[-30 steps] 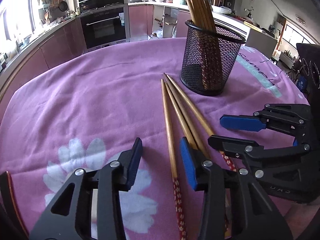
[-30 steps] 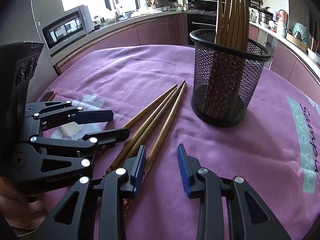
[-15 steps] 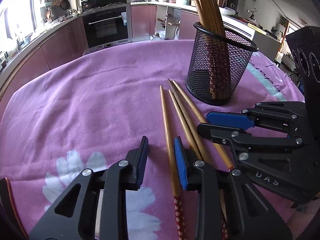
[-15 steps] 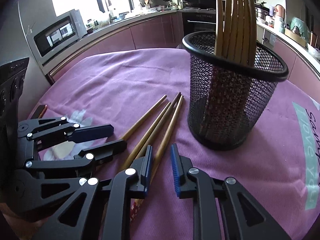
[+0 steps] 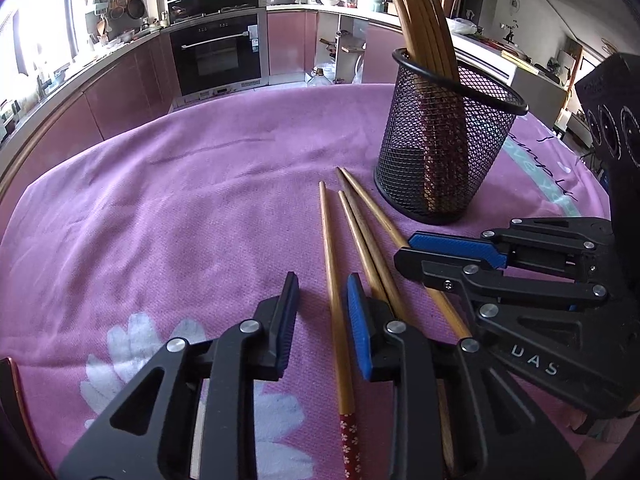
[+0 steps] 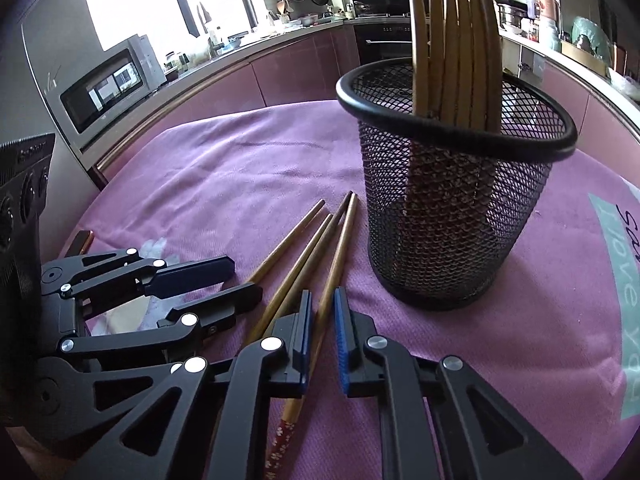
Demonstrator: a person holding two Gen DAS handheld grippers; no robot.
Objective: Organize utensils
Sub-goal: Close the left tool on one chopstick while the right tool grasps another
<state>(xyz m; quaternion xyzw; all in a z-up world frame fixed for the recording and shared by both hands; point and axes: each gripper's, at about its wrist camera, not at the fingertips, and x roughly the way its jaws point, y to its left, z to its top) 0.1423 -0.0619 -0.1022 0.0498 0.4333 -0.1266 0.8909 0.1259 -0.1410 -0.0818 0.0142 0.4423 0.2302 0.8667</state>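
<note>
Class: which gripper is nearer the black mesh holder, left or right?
Right. The right gripper straddles the loose chopstick lying closest to the mesh holder. The left gripper sits farther out, around the outermost chopstick.

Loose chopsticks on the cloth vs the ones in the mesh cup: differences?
The loose chopsticks lie flat on the purple tablecloth; the cup chopsticks stand nearly upright in the mesh cup. The loose ones fan apart; the cup ones bunch together. Both sets are brown with patterned red ends.
</note>
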